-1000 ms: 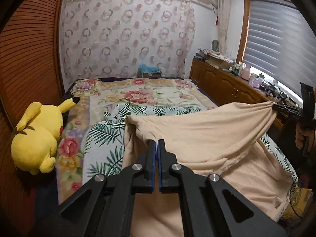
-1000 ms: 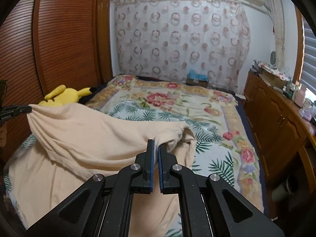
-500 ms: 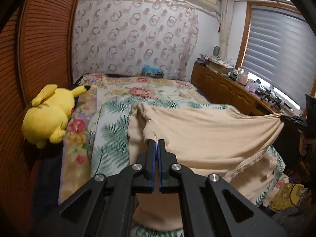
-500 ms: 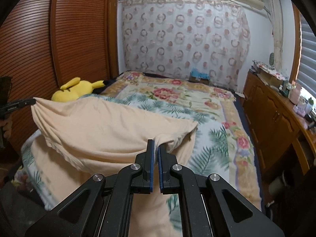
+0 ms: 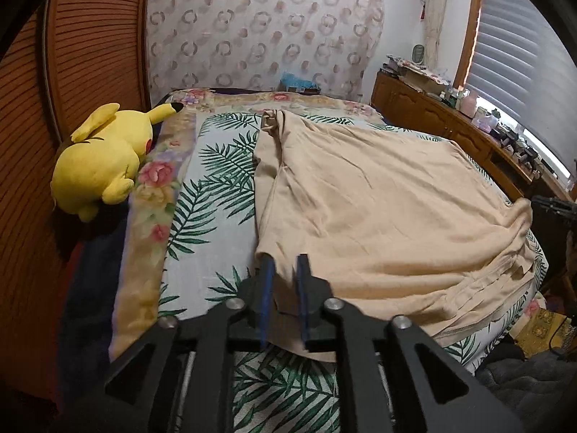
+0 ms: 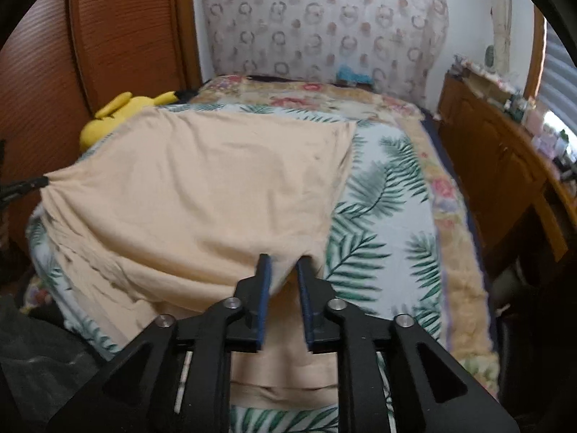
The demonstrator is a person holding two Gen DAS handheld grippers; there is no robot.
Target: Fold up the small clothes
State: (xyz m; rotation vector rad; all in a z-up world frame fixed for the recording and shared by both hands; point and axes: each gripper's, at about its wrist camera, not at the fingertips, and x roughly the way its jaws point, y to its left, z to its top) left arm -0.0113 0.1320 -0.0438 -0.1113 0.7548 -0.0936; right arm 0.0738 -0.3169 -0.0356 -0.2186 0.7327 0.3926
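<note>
Release step: both grippers' fingers opening, left gripper (image 5: pixel 285 270), right gripper (image 6: pixel 283 270); garment (image 5: pixel 378 209) slack between them on bed (image 5: pixel 202 216). Next: regrasp edge, fold.

One peach-beige cotton garment (image 5: pixel 378 209) spread flat. One white bedcover printed with green palm leaves (image 5: pixel 216 195). One floral-bordered yellow quilt (image 5: pixel 151 195) beneath. One bright yellow plush toy with black-tipped ears (image 5: pixel 97 162). Two black two-finger grippers with blue pads: left gripper (image 5: pixel 285 265), right gripper (image 6: pixel 283 263). One wooden sideboard (image 6: pixel 505 158). One ring-patterned curtain (image 5: pixel 259 32).
</note>
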